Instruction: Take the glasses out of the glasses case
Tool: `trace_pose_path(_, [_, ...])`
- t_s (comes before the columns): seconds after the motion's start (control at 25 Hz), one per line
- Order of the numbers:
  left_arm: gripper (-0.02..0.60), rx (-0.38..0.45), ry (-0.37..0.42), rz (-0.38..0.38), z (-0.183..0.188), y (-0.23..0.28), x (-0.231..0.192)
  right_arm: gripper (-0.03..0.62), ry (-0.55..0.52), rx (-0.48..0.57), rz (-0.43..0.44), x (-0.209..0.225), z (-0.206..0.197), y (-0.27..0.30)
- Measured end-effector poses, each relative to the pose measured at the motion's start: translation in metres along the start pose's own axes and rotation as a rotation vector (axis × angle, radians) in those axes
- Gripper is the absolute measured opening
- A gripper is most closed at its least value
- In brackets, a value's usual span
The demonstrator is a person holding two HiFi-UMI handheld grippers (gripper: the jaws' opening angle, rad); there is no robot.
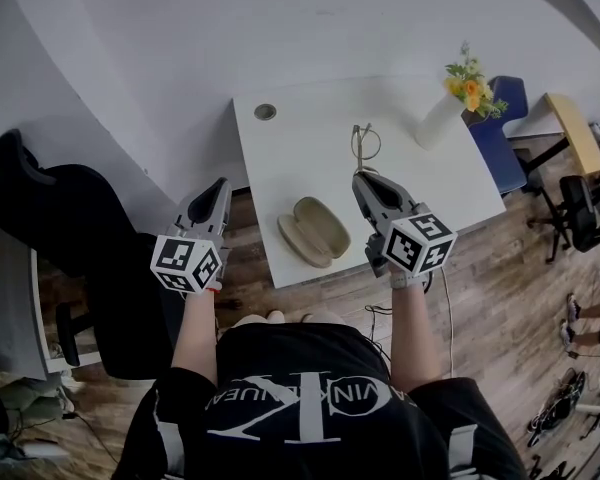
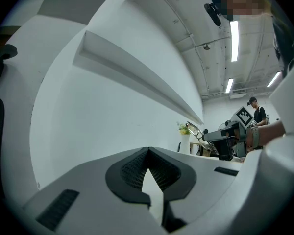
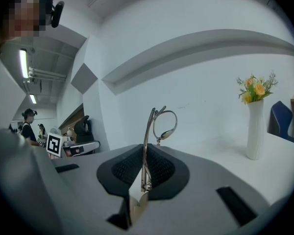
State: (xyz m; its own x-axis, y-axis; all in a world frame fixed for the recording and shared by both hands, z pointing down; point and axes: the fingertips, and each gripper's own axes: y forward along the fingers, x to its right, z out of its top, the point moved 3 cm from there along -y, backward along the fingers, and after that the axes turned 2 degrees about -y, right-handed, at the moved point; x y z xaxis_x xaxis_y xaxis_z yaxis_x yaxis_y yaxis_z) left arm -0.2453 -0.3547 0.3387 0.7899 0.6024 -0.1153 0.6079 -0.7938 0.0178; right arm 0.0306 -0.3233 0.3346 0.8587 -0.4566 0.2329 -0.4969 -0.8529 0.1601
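Black office chair (image 1: 50,218) stands left of the white counter (image 1: 280,158). Glasses case (image 1: 314,232) lies open near the counter's front edge; flower vase (image 1: 438,120) stands at far right. Left hand-held gripper (image 1: 220,184) is off the counter, jaws together. Right hand-held gripper (image 1: 361,176) is clamped on the glasses (image 1: 363,146) by a temple, above the counter beyond the case. Both forearms reach forward.

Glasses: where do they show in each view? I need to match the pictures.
Head view: glasses above the table, at the right claw tip.
Left gripper view: glasses small, right of centre, beside the vase.
Right gripper view: glasses at centre, pinched in the right claw, lens up.
Shared landmark: the vase, in all three.
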Motion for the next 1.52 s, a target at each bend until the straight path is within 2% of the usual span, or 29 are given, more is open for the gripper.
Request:
trace_pose_path(0.68, [0.015,-0.004,-0.005,-0.001,-0.004,0.005,0.003,0.037,-0.013,0.013,-0.029,0.009,0.003,-0.005])
trace_pose_path(1.52, [0.015,-0.011,0.006,0.018,-0.004,0.005,-0.001,0.038,0.008,0.04,-0.025,0.015,0.001,-0.001])
